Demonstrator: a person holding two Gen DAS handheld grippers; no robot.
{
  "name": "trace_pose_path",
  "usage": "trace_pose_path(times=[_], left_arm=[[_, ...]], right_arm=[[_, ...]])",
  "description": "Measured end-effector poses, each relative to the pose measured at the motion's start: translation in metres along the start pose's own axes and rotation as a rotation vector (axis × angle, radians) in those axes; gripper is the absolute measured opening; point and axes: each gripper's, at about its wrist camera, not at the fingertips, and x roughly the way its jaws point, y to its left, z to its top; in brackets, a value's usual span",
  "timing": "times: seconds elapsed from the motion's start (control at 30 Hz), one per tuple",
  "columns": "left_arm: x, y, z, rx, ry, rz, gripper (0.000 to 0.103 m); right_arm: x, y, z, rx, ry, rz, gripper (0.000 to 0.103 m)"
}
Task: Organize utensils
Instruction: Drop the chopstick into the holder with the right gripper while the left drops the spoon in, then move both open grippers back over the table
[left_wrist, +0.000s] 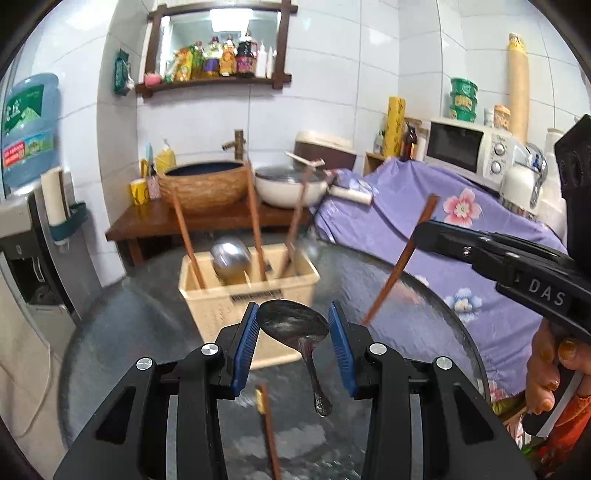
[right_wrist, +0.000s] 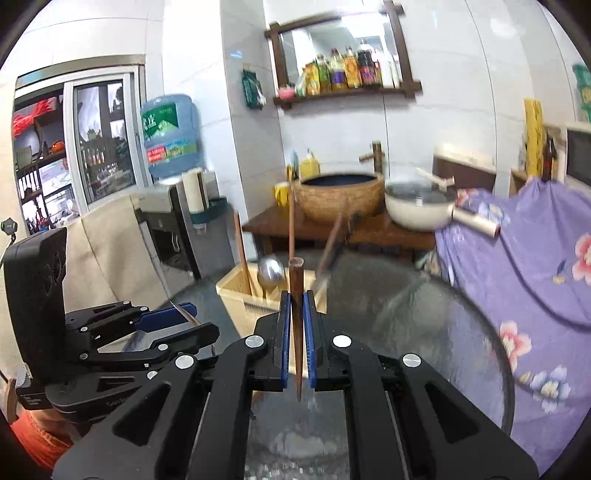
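A cream utensil holder (left_wrist: 255, 291) stands on the round glass table (left_wrist: 406, 306), holding several brown chopsticks and a metal spoon (left_wrist: 231, 258). My left gripper (left_wrist: 293, 326) holds a metal spoon (left_wrist: 295, 325) by its bowl between the blue pads, handle hanging down, just in front of the holder. A brown chopstick (left_wrist: 267, 424) lies on the table below it. My right gripper (right_wrist: 296, 306) is shut on a brown chopstick (right_wrist: 296, 295), held upright right of the holder (right_wrist: 243, 295); it shows in the left wrist view (left_wrist: 399, 266) too.
A purple flowered cloth (left_wrist: 424, 229) covers furniture right of the table. Behind stand a wooden bench with a woven basin (left_wrist: 205, 184) and a white pan (left_wrist: 288, 184). A microwave (left_wrist: 469, 147) sits at right, a water dispenser (left_wrist: 29, 129) at left.
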Motion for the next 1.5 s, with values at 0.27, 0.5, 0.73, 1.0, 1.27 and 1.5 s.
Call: trace_pose_path(times=[0.27,0.5,0.73,1.0,1.27,1.5], left_arm=[[-0.014,0.039,0.085,-0.056,-0.1,0.062,0.037],[0.011,0.058,0.12,-0.059,-0.103,0.157,0.037],[0.052,0.065,0.101,-0.061,-0.012,0.194,0.037],[0.087,0.066,0.065,-0.06,0.073,0.2,0.037],[0.088,0.06,0.039,-0.049,0.067,0.188,0.068],[0.049,0.053,0.012,-0.066,-0.004,0.183,0.081]], right_arm=[[0.011,0.012,0.098,0.008,-0.063,0.01,0.008],[0.031,0.016,0.154,0.01,-0.119,-0.071,0.008],[0.082,0.015,0.135,0.018,-0.05,-0.109,0.008],[0.133,0.004,0.078,0.045,0.067,-0.13,0.008],[0.117,0.002,0.05,0.006,0.045,-0.146,0.043],[0.073,0.015,0.01,-0.096,-0.027,-0.159,0.056]])
